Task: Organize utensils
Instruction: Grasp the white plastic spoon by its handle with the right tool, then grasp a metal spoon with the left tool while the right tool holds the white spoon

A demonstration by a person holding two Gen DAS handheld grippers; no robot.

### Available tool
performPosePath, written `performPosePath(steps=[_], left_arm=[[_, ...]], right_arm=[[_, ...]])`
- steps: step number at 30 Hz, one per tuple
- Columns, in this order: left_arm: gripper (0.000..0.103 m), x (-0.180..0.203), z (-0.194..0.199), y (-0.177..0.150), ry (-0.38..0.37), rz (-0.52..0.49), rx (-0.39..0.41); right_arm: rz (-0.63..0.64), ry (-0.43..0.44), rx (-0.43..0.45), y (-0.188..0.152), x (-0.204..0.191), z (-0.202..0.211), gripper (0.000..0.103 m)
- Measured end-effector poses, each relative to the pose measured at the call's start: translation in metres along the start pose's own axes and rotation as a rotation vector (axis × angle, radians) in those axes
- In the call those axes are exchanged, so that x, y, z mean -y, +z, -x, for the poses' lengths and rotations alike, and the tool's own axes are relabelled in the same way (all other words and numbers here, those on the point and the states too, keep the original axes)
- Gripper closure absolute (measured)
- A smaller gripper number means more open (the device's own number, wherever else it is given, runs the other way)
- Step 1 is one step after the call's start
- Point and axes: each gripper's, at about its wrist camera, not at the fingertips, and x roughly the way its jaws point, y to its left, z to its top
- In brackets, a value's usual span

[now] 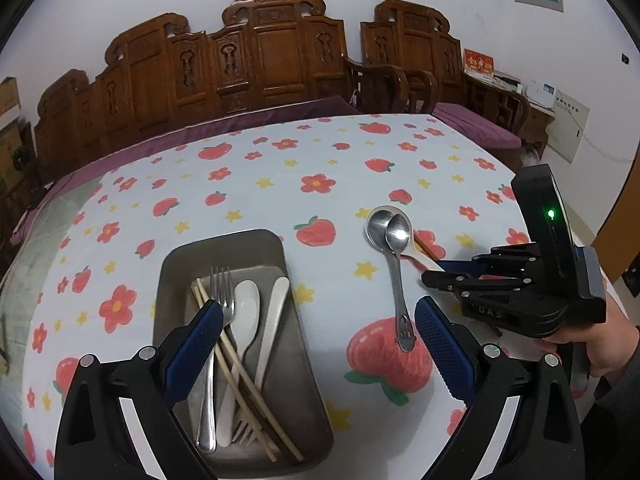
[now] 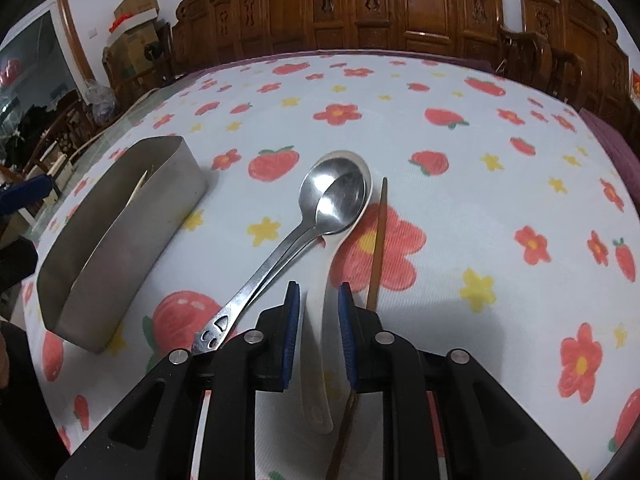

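We saw the right gripper pitched steeply down at the counter, its blue pads closed in on the handle of a white spoon lying flat, though we could not tell whether they actually pressed it. A hand gripped its black housing from behind. Just beside that handle lay a steel spoon, its bowl nested in the white bowl, and a wooden chopstick on the other side. Our left gripper hung released, fingers wide, angled down above the near end of the metal tray. Inside lay a fork, two white spoons and chopsticks.
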Motion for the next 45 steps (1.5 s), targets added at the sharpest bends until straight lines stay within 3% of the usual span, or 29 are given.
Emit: performPosePath(steps=[4, 13, 18, 28, 31, 36, 41, 45], left_arm=[[0.010, 0.006, -0.003, -0.002, 0.004, -0.011, -0.010], [0.010, 0.020, -0.007, -0.003, 0.012, -0.042, -0.024], [0.010, 0.033, -0.013, 0.002, -0.012, -0.062, -0.041], [0.038, 0.065, -0.062, 0.014, -0.058, -0.106, -0.138], [0.052, 0.070, -0.080, 0.016, -0.057, -0.116, -0.178], [0.062, 0.071, -0.106, 0.021, -0.058, -0.090, -0.234], [0.081, 0.068, -0.124, 0.019, -0.050, -0.065, -0.291], [0.087, 0.065, -0.128, 0.017, -0.059, -0.046, -0.303]], right_arm=[[-0.016, 0.024, 0.008, 0.001, 0.003, 0.005, 0.094], [-0.007, -0.078, 0.114, 0.008, 0.013, 0.031, 0.098], [-0.027, -0.081, 0.132, 0.010, 0.026, 0.040, 0.098], [-0.070, -0.077, 0.157, 0.008, 0.049, 0.056, 0.097], [-0.087, -0.074, 0.163, 0.006, 0.055, 0.060, 0.097], [-0.098, -0.065, 0.171, 0.005, 0.059, 0.064, 0.097], [-0.093, -0.053, 0.176, 0.006, 0.059, 0.067, 0.097], [-0.093, -0.051, 0.177, 0.006, 0.059, 0.068, 0.097]])
